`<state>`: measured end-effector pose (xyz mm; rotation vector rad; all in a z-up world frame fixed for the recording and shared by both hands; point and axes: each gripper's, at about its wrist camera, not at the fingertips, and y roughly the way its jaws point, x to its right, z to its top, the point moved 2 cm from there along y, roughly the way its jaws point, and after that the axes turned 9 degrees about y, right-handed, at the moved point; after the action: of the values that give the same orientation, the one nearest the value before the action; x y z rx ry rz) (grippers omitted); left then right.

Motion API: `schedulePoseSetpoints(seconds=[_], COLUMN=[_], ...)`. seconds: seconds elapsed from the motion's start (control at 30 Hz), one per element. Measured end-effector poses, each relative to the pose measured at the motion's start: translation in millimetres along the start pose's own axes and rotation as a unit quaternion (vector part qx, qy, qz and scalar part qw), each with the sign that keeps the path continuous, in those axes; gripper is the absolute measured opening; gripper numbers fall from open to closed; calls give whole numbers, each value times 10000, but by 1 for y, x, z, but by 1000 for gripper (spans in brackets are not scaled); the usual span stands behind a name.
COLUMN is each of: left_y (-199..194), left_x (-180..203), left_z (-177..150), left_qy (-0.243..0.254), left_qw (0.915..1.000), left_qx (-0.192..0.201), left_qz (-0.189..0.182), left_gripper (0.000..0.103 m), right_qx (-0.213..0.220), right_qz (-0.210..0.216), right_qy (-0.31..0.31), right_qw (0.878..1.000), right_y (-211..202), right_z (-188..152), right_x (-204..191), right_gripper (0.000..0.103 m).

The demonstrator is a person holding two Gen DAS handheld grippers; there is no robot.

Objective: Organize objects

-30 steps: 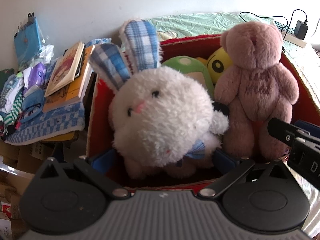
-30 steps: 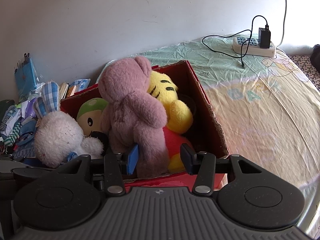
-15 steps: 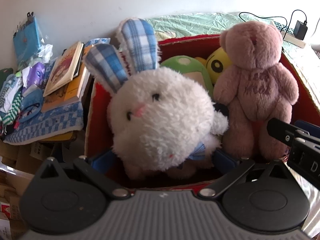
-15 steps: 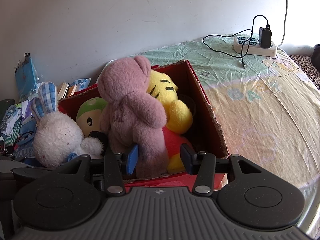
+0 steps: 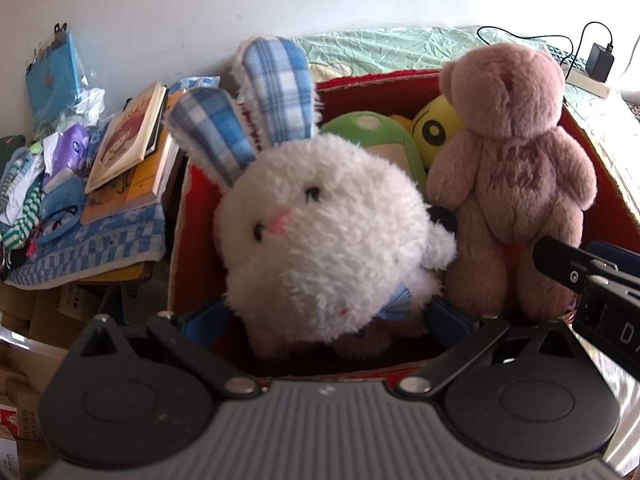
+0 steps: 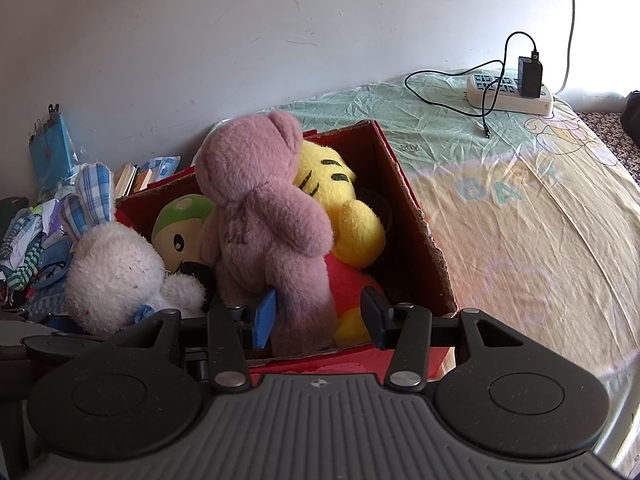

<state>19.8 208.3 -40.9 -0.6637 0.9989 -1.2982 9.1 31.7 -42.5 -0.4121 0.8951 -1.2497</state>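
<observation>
The left gripper [image 5: 326,318] brackets the rabbit [image 5: 328,236], fingers spread wide at its base; grip contact cannot be confirmed. The right gripper [image 6: 318,316] stands open around one leg of the bear [image 6: 268,216]. Both toys sit in the red box [image 6: 416,232].

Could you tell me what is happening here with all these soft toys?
A person with two handheld grippers is packing plush toys into a red box. The left gripper spans the white rabbit at the box's left end. The right gripper is open around the pink bear's leg; green and yellow toys sit behind.
</observation>
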Motion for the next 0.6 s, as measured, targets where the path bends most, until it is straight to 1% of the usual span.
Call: schedulePoseSetpoints(seconds=[0.6], left_y=[-1], left_x=[1], left_z=[0], left_qy=[-3], left_qw=[10000], left_qx=[17], left_qz=[35], left_gripper=[103], right_qx=[15], right_qz=[-1], right_qy=[-3], right_qw=[10000], right_y=[-1], right_z=[0], right_x=[0], right_gripper=[49])
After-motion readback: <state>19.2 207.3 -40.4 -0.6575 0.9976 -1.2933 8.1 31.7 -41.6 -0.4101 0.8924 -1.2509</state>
